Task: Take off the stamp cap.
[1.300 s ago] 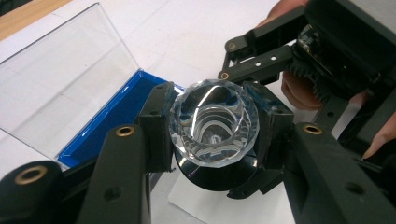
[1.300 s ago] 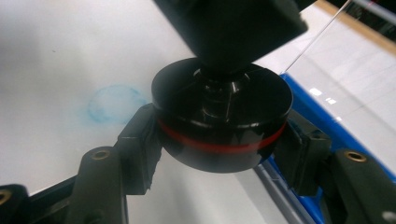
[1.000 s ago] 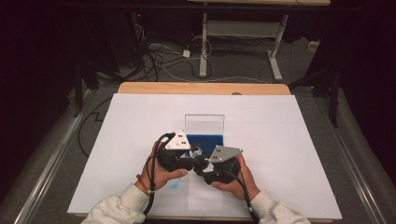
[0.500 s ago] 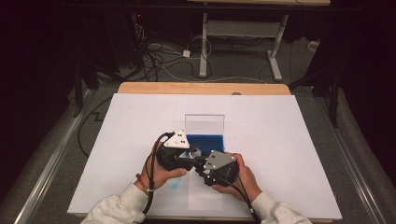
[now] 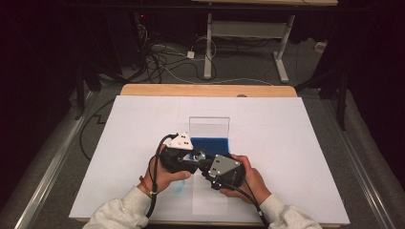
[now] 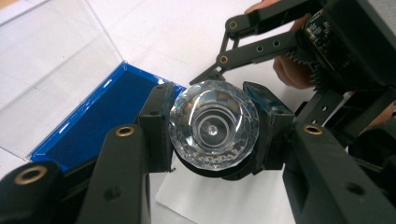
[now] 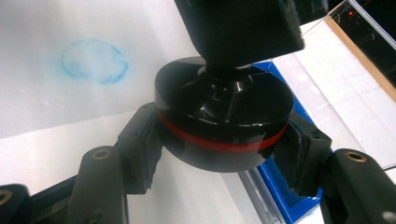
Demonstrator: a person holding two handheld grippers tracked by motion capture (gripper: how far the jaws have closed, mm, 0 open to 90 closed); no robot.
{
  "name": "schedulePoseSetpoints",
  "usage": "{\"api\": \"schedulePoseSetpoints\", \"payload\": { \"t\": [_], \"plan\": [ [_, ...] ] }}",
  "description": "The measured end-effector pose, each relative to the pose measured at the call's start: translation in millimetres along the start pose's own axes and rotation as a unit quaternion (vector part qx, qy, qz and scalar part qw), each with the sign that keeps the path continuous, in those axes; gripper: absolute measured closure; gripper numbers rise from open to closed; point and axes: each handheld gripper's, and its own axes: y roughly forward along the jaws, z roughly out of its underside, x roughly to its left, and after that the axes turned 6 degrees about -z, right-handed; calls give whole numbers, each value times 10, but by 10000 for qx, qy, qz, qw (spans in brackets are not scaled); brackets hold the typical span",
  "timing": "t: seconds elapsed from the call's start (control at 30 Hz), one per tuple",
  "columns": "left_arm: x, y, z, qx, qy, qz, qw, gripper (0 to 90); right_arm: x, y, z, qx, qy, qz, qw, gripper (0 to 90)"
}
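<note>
A faceted clear crystal knob (image 6: 214, 127) sits on a black round base with a red band (image 7: 224, 135); together they form one piece held above the table. My left gripper (image 6: 215, 140) is shut on the crystal knob, one jaw on each side. The black base is clamped by my right gripper (image 7: 223, 149), which is shut on its rim. In the high view the left gripper (image 5: 191, 156) and right gripper (image 5: 206, 168) meet tip to tip just in front of an open case with a blue lining (image 5: 210, 144). Its clear lid (image 5: 209, 126) stands upright behind.
White paper (image 5: 286, 143) covers the wooden table (image 5: 205, 90). A faint blue ring smudge (image 7: 93, 60) marks the paper near my left hand. Cables and a desk frame (image 5: 243, 28) lie on the floor beyond the far edge.
The right gripper has turned and dropped slightly toward the near edge while staying on the base. The left gripper has barely moved.
</note>
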Motion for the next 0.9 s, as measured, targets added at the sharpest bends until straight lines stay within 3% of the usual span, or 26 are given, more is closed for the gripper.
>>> {"api": "schedulePoseSetpoints", "payload": {
  "t": [0.03,0.1,0.2,0.27,0.33,0.37,0.43,0.47,0.53,0.57,0.7,0.73,0.77,0.83,0.87,0.9],
  "plan": [
    [5,5,-4,4,-5,26,10000,547,-12,-5,5,-41,32,-50,10000,394],
    [14,9,-2,-36,-31,62,10000,546,-9,-19,-2,54,-171,91,9998,393],
    [44,25,4,-45,-105,135,9998,546,-29,-17,5,50,-88,-16,9999,393],
    [58,16,9,-161,-193,133,9996,547,-60,-18,24,-130,203,-205,9995,392],
    [14,8,-2,-189,-98,17,9998,547,-91,7,36,-290,562,-562,9964,392],
    [6,-7,-9,-243,-83,-30,9997,548,-105,8,43,-382,622,-582,9956,391],
    [1,-22,-8,-298,-85,-41,9995,548,-127,6,58,-589,915,-787,9909,389],
    [5,-32,-2,-374,-135,-34,9992,548,-131,2,55,-603,950,-775,9906,388],
    [9,-36,0,-395,-142,-12,9991,548,-136,3,63,-753,1187,-895,9860,387],
    [-2,-40,7,-469,-165,-55,9987,547,-139,5,66,-775,1204,-891,9857,386],
    [-11,-34,17,-516,-194,-102,9984,547,-175,30,108,-990,1587,-1026,9770,370],
    [-14,-29,20,-531,-189,-117,9983,547,-198,28,121,-1070,1738,-1053,9733,364],
    [-17,-22,19,-526,-201,-124,9983,547,-218,23,132,-1075,1774,-1052,9726,367],
    [-19,-18,17,-511,-193,-126,9984,547,-213,21,131,-1023,1715,-1032,9744,372],
    [-22,-15,15,-508,-171,-132,9985,548,-184,25,126,-925,1510,-913,9800,379],
    [-19,-19,13,-514,-168,-128,9985,548,-172,30,122,-926,1496,-911,9802,385]
  ]
}}
